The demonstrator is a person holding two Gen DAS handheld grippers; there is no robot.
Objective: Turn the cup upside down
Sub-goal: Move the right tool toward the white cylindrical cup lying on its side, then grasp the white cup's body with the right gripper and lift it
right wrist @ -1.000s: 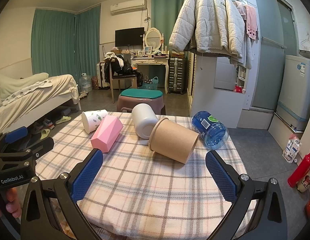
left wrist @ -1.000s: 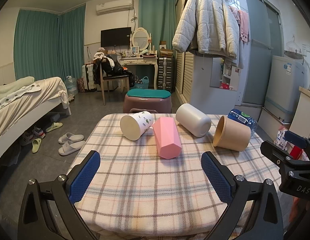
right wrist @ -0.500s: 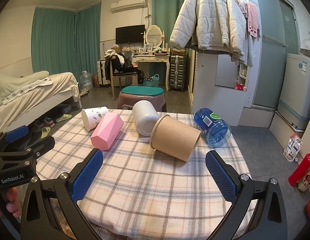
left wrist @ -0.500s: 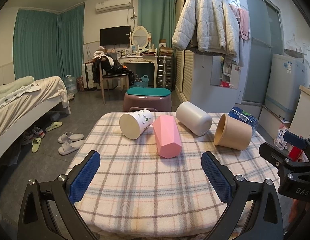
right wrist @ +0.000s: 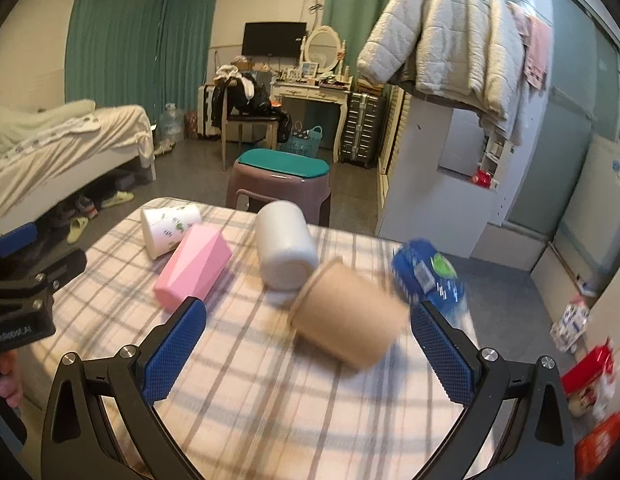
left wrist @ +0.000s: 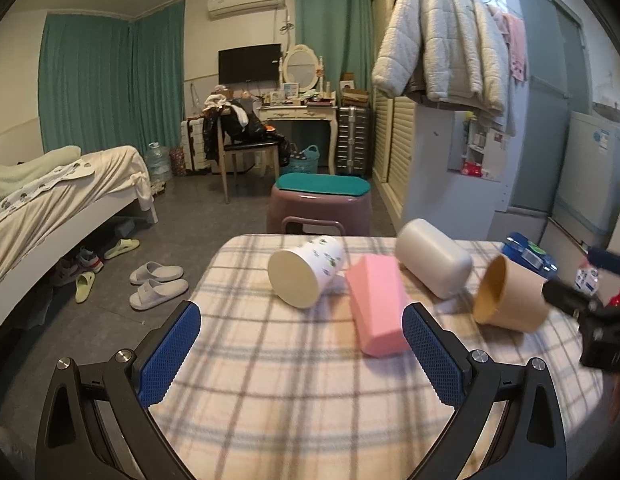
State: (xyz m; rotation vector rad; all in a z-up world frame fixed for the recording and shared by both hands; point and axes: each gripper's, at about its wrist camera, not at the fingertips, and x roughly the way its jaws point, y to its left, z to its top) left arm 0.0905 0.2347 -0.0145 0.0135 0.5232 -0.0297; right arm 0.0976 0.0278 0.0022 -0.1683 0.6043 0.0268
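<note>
- Both grippers are now sitting closer to the cups than a second ago: the cups are filling more of each wrist view, and the right view is smeared with motion blur.
- The left gripper [left wrist: 301, 354] is hovering level over the near part of the plaid-clothed surface [left wrist: 293, 396], its blue-padded jaws spread wide and holding nothing.
- The pink faceted plastic cup [left wrist: 377, 305] is lying on its side just ahead of the left gripper, toward its right finger, apart from the pads.
- The white paper cup with green leaf print [left wrist: 305, 270] is lying on its side just left of the pink one, mouth facing the camera.
- The right gripper [right wrist: 307, 350] is also hovering wide open and empty.
- The brown kraft paper cup [right wrist: 348, 320] is lying on its side between the right gripper's fingertips, untouched.
- The plain white cylindrical cup [right wrist: 285, 246] and the blue water bottle [right wrist: 428, 276] are lying just behind it.
</note>
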